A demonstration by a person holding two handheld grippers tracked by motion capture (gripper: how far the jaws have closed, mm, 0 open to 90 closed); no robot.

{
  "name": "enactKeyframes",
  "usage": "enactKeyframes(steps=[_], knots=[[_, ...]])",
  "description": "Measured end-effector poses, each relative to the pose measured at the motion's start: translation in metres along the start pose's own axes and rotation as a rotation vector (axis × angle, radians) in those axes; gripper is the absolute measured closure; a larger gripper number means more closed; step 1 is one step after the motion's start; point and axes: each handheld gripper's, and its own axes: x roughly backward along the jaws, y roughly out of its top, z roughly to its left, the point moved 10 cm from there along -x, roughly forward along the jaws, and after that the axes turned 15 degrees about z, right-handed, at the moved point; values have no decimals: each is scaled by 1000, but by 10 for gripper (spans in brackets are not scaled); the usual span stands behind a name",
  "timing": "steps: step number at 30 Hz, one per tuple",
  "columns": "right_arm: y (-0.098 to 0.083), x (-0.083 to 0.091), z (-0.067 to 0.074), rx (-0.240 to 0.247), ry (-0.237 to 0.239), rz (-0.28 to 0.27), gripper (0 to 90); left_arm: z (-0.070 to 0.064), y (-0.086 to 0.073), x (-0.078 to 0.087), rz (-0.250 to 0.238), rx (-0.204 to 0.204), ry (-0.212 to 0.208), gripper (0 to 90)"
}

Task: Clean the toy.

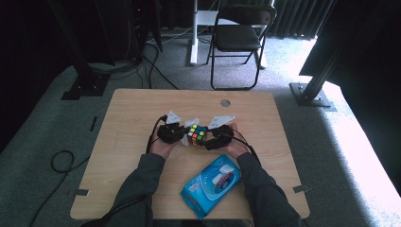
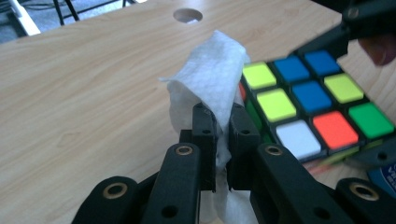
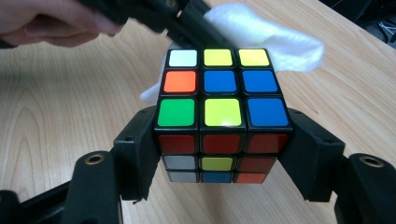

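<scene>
Right gripper [image 3: 219,154], hand-held, with its jaws clamped on the two opposite sides of a scrambled puzzle cube [image 3: 219,98]; the cube's top face reads white, yellow, yellow; orange, blue, blue; green, yellow, blue. Left gripper [image 2: 223,140], with its jaws pressed together on a folded white wipe [image 2: 210,79], which stands up between the pads and touches the cube's near edge. In the high view both grippers meet at the middle of the wooden table [image 1: 142,109], cube [image 1: 197,134] between them and held just above the top, the wipe [image 1: 191,124] at its left.

A blue wet-wipe pack [image 1: 211,185] lies nearer the person, between the forearms, tilted, close to the table's front edge; its printing is too small to read. No legible writing shows on the cube or grippers.

A round cable hole [image 1: 225,102] sits near the far edge. The tabletop to the left, right and beyond the grippers is bare wood. A black folding chair [image 1: 239,38] stands on the carpet beyond the table, well apart from it.
</scene>
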Motion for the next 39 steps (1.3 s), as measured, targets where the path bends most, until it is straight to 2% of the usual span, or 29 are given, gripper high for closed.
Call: enactKeyframes(steps=[12,19,26,30,31,33,39], knots=[[1,6,-6,-20,-11,-25,342,-5,-19,-12,41,-6,-26,840],[-1,6,-13,-56,-35,-18,342,-6,-24,-9,44,-13,-26,840],[-2,4,-20,-83,-56,-14,342,-10,-31,-2,60,-51,-16,840],[-2,5,-22,-88,-68,-14,342,-16,-34,0,76,-94,-8,840],[-2,5,-22,-89,-68,-15,342,-16,-34,0,76,-94,-8,840],[-2,4,-22,-88,-68,-11,342,-19,-32,4,65,-123,-15,839],[-2,1,-20,-84,-64,-4,342,-21,-24,10,44,-138,-19,839]])
